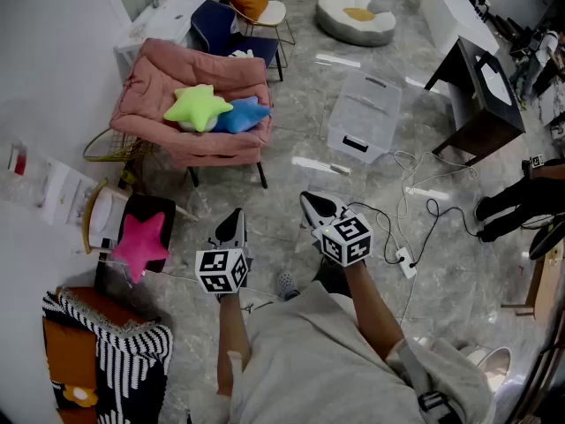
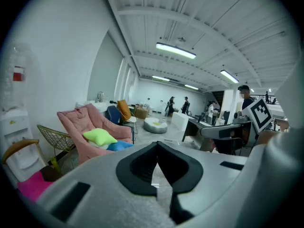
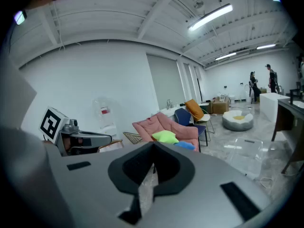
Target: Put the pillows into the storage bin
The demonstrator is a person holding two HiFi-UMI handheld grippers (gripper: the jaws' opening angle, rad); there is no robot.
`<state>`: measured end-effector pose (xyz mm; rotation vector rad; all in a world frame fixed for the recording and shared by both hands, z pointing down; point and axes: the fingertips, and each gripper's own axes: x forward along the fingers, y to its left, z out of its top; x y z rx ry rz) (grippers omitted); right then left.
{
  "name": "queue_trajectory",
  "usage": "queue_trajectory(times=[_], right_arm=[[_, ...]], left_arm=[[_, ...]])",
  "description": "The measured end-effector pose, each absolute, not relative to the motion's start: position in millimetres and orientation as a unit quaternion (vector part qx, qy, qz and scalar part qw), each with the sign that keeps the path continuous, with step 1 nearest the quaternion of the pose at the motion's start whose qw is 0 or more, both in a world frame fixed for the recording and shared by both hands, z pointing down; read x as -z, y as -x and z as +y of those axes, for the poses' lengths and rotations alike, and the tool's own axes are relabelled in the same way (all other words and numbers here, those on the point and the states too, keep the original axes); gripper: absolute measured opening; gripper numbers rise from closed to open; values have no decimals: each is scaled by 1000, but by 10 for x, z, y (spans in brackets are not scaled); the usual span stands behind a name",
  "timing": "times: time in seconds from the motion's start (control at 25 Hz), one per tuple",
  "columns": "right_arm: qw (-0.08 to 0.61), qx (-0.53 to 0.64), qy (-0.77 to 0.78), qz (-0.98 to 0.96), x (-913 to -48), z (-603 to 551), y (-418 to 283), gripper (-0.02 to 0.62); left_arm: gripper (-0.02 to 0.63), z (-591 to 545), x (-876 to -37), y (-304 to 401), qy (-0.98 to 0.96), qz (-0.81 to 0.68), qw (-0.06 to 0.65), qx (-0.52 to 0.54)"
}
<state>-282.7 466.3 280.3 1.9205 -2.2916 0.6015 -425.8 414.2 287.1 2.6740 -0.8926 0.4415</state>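
Note:
A lime-green star pillow [image 1: 198, 106] and a blue star pillow [image 1: 244, 115] lie on the pink armchair [image 1: 205, 82]. The same green pillow [image 2: 99, 136] [image 3: 165, 137] shows in both gripper views. A magenta star pillow [image 1: 141, 242] rests on a dark stool at the left. The clear storage bin [image 1: 365, 116] stands on the floor beyond the chair, to the right. My left gripper [image 1: 233, 229] and right gripper [image 1: 315, 207] hover side by side above the floor, both shut and holding nothing, well short of the chair.
White cables and a power strip [image 1: 405, 261] trail over the floor at the right. A dark desk [image 1: 484, 95] stands beyond the bin. A striped seat [image 1: 104, 358] sits at the lower left. A gold wire basket [image 1: 110, 147] stands beside the armchair.

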Motion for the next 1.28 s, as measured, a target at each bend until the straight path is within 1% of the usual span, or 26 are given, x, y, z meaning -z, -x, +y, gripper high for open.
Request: queue_trajectory(times=[0.24,0.48,0.64,0.68,0.72,0.76,0.84,0.96,1.0,1.12,1.28], right_arm=[[45,-204,-642,-738,-2858,4692,2795,-4],[6,-226,-659,-718,-2869,4868,2608,-3],[9,-232,-664,-711,-2946,4853,2509,0],[7,-234,-661,-713,-2960,4830,2503,39],[5,-236,-658,-715,-2975,4801,2499,89],[5,-236,-655,-718,-2993,4767,2492,95],[0,-237,-650,-723,-3036,4685,2470,98],[-7,-245,-636,-732,-3107,4486,2442,152],[-8,-247,-633,-734,-3123,4405,2422,161],[-19,-258,-619,-742,-3181,4153,2332,195],[-19,-289,-605,-742,-3386,3796,2083,215]], left_arm=[[9,4111,-2871,4250,-930,-302,142,-153],[11,4130,-2870,4167,-934,-294,133,-155],[14,4070,-2931,4130,-932,-293,136,-165],[18,4052,-2932,4124,-931,-295,137,-164],[38,4030,-2933,4112,-931,-296,138,-162],[68,4003,-2940,4093,-931,-296,140,-161],[82,3930,-2968,4050,-930,-298,140,-161],[158,3755,-2968,3982,-931,-300,141,-154],[171,3690,-2954,3945,-932,-298,141,-151],[201,3514,-2942,3803,-935,-288,149,-144],[219,3197,-3054,3585,-934,-275,168,-156]])
